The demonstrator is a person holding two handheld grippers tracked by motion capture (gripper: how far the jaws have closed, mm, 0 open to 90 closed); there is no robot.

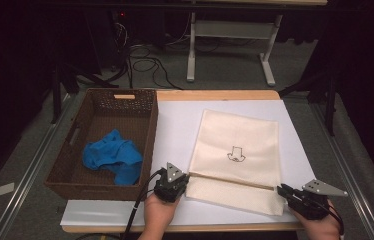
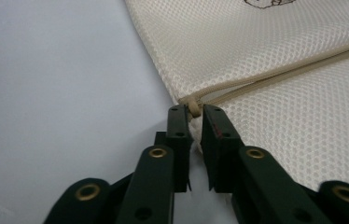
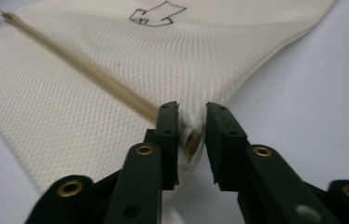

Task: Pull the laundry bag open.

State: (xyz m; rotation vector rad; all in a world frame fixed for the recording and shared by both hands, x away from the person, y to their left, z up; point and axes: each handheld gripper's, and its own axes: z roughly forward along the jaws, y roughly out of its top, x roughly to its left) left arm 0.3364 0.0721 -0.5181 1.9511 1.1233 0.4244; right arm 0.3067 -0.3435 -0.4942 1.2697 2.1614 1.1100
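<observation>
A cream mesh bag (image 1: 237, 145) with a small drawn figure lies flat on a white sheet (image 1: 175, 120). A tan zip line (image 1: 232, 181) crosses its near part. My left gripper (image 1: 186, 176) sits at the zip's left end; in the left gripper view (image 2: 197, 112) the jaws stand a narrow gap apart, with the zip's knotted end (image 2: 194, 105) between the tips. My right gripper (image 1: 280, 189) is at the bag's near right corner; in the right gripper view (image 3: 192, 109) the jaws are open, the corner (image 3: 189, 140) resting against one jaw only.
A brown woven basket (image 1: 152, 130) stands left of the sheet and holds a crumpled blue cloth (image 1: 112, 155). The table's front edge (image 1: 185, 228) runs just under the person's hands. Cables and a table frame (image 1: 191, 50) lie on the floor beyond.
</observation>
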